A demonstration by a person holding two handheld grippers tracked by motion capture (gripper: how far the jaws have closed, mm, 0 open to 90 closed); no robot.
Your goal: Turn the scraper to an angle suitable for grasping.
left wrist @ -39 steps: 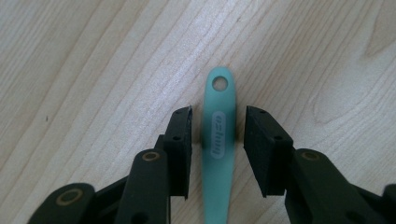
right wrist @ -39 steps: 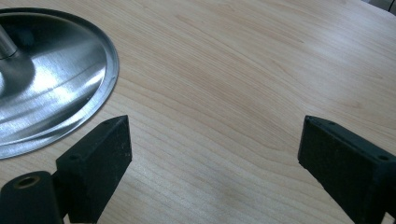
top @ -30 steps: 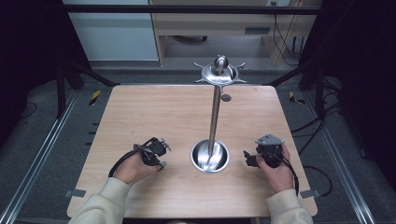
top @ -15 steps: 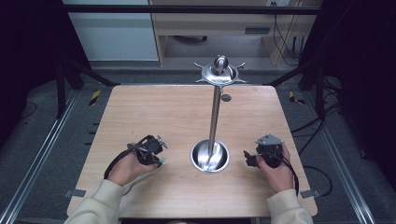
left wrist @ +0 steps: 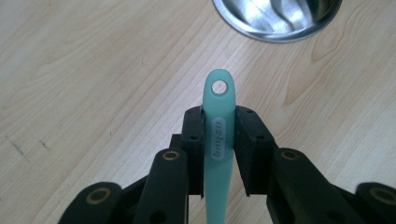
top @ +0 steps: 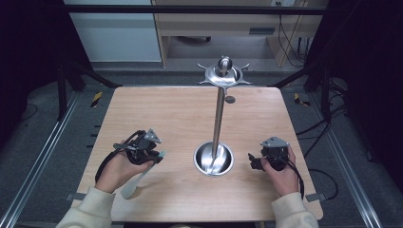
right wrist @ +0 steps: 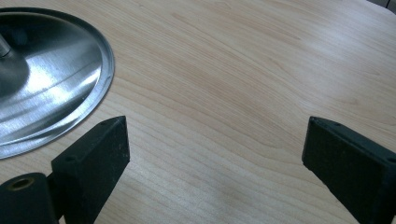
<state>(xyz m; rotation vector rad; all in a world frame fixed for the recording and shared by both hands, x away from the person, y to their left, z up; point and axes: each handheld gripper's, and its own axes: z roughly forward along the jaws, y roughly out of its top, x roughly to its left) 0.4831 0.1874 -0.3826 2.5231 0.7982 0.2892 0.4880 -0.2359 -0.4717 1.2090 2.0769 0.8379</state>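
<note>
Left hand had lifted slightly toward the stand (top: 218,118) since a second earlier; right stayed parked. My left gripper (left wrist: 219,135) clamped a teal spatula handle (left wrist: 218,140), hanging hole just short of the stand's dish-shaped base (left wrist: 280,23). High view showed the blade (top: 135,183) trailing under my wrist. My right gripper (right wrist: 215,154) held jaws wide, empty over the table (right wrist: 233,70). Probably hanging next.

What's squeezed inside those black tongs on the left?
The left tongs clamp a pale green utensil handle with a hanging hole. Its far end, trailing back under the hand, isn't clearly visible.
</note>
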